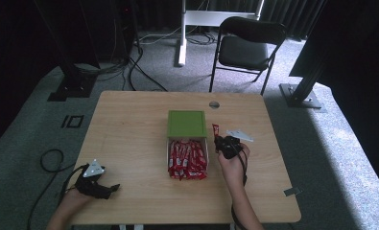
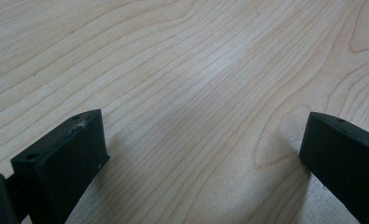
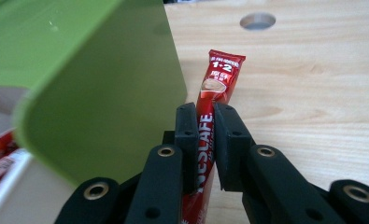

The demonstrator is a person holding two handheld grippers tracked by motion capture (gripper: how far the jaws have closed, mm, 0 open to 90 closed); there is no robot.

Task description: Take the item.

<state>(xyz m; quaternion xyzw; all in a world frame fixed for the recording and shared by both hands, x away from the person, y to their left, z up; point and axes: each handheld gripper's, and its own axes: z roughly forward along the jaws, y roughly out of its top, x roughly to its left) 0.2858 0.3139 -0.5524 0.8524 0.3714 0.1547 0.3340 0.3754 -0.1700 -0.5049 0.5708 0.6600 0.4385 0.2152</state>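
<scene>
A white box [image 1: 168, 154] near the table's middle holds several red Nescafe coffee sticks [image 1: 187, 160]. Its green lid [image 1: 187, 123] stands open at the far side. My right gripper [image 1: 218, 140] is just right of the box, shut on one red coffee stick [image 1: 215, 130] that points up and away. In the right gripper view the stick [image 3: 217, 88] rises between the jaws of the right gripper [image 3: 205, 122], with the green lid [image 3: 93, 79] close on the left. My left gripper [image 1: 108, 190] rests open near the table's front left corner, and the left gripper view shows bare wood between its jaws [image 2: 201, 149].
The wooden table [image 1: 129, 124] has a round cable hole [image 1: 214, 104] behind the box. A black folding chair [image 1: 247, 45] stands beyond the far edge. Cables lie on the grey carpet at left, and dark stand bases flank the table.
</scene>
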